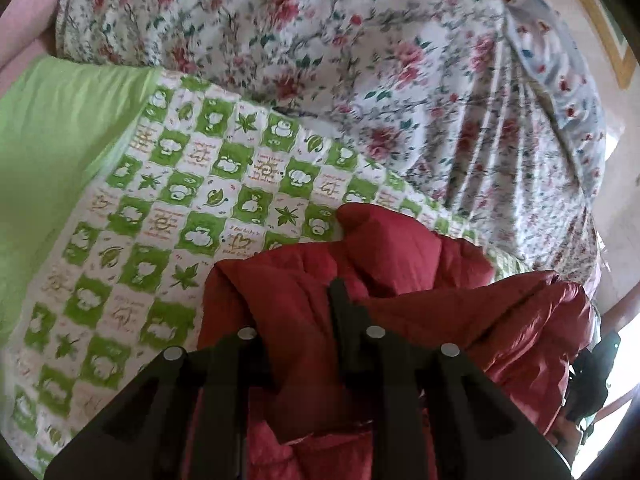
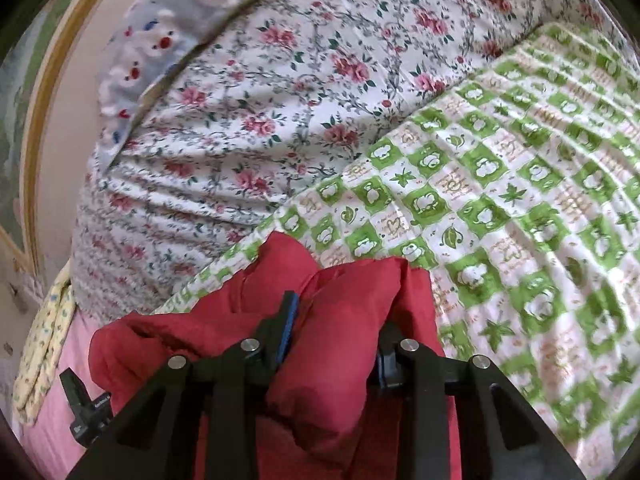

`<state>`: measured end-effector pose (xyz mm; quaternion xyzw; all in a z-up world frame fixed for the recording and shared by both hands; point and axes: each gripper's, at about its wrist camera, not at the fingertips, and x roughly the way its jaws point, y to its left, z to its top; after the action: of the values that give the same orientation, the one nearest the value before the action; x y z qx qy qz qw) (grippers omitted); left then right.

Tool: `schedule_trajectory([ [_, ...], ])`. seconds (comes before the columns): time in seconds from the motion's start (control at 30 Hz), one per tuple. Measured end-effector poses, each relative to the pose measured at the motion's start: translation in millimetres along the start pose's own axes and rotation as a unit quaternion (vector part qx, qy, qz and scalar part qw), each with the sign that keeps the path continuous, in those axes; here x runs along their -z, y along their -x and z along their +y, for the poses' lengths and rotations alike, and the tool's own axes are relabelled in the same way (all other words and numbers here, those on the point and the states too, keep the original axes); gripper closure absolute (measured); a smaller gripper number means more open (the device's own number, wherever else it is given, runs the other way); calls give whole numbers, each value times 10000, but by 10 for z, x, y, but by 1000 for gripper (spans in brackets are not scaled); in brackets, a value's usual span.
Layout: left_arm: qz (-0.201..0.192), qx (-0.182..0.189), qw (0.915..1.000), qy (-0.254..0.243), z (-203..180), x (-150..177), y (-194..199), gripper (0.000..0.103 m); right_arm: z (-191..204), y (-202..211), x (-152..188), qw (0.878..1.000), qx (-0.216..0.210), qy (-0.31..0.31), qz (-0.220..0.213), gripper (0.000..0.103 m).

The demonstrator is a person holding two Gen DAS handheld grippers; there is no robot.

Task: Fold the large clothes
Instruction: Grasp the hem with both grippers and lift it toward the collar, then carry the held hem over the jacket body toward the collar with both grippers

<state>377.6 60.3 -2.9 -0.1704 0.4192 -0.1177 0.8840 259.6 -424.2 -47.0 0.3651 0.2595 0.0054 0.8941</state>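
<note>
Red and puffy, the big padded jacket (image 1: 400, 280) lies bunched up at the near edge of the bed, on top of the green and white checked quilt (image 1: 160, 208) with leaf and flower squares. Both claws have hold of it.

In the right wrist view, the right claw (image 2: 334, 332) pinches a fat, soft fold of the jacket (image 2: 340, 320) between its black fingers with blue pads (image 2: 294, 320). Its jaws sit a little way apart because the fold is thick. In the left wrist view, the left claw (image 1: 304, 312) is nearly closed on a thinner bit of red cloth, though one finger is hidden under the folds.

What could go wrong? The jacket cloth looks smooth and slippery, and the stuffing is squashy. I think a fold could slide out of a claw if the hold gets loose. The jacket also looks heavy, so one side might drop and the fold would come out crooked. It could drag the checked quilt along too and wrinkle it.

Farther away lies a white bedcover with pink roses (image 1: 340, 60), all soft and crinkled. A plain light green sheet (image 1: 52, 140) is on the far left.
</note>
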Motion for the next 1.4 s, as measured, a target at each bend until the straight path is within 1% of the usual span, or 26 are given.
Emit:
schedule_trajectory([
  [0.17,128,-97,9999,-34,31,-64,-313,84,-98,-303,-38,9999,95,-131,-14,69],
  [0.3,157,159,9995,214,146,-83,-411,82,-211,-496,-42,9995,122,-294,44,68],
  [0.4,145,265,9993,231,167,-87,-378,80,-274,-592,-55,9991,96,-404,71,68],
  [0.47,98,253,9996,120,135,-61,-266,79,-285,-646,-64,9990,115,-413,90,68],
  [0.53,-37,290,9996,19,98,-32,-96,72,-289,-688,-66,9990,145,-401,111,68],
  [0.63,-258,283,9991,-166,29,46,223,66,-297,-721,-65,9990,162,-408,120,68],
  [0.77,-571,421,9970,-323,-53,167,614,66,-300,-727,-65,9988,179,-429,123,68],
  [0.83,-640,560,9952,-482,-152,246,754,66,-300,-733,-68,9988,176,-432,125,68],
  [0.87,-593,620,9943,-639,-250,301,781,66,-300,-735,-68,9988,178,-432,126,67],
  [0.93,-419,679,9918,-1002,-463,419,749,66,-293,-729,-69,9989,195,-417,130,66],
  [1.07,44,907,9817,-1674,-862,745,566,66,-232,-680,-88,9992,220,-300,131,61],
  [1.13,178,813,9751,-2057,-1044,894,465,66,-194,-645,-114,9994,234,-209,133,60],
  [1.17,231,592,9721,-2258,-1130,967,388,66,-180,-630,-130,9994,243,-186,163,59],
  [1.2,238,316,9710,-2357,-1169,1008,295,66,-166,-613,-143,9993,254,-188,200,58],
  [1.23,262,31,9702,-2408,-1185,1034,194,66,-145,-573,-162,9991,265,-207,264,56],
  [1.27,300,-161,9704,-2391,-1174,1034,89,66,-113,-507,-175,9990,241,-213,306,53],
  [1.33,265,-322,9727,-2282,-1129,987,-37,66,-40,-314,-167,9997,91,-152,190,43],
  [1.37,260,-345,9736,-2243,-1113,964,-72,66,30,-130,-137,10000,-13,-20,21,31],
  [1.4,244,-343,9748,-2189,-1103,934,-97,66,91,-2,-105,9999,-43,107,-113,22],
])
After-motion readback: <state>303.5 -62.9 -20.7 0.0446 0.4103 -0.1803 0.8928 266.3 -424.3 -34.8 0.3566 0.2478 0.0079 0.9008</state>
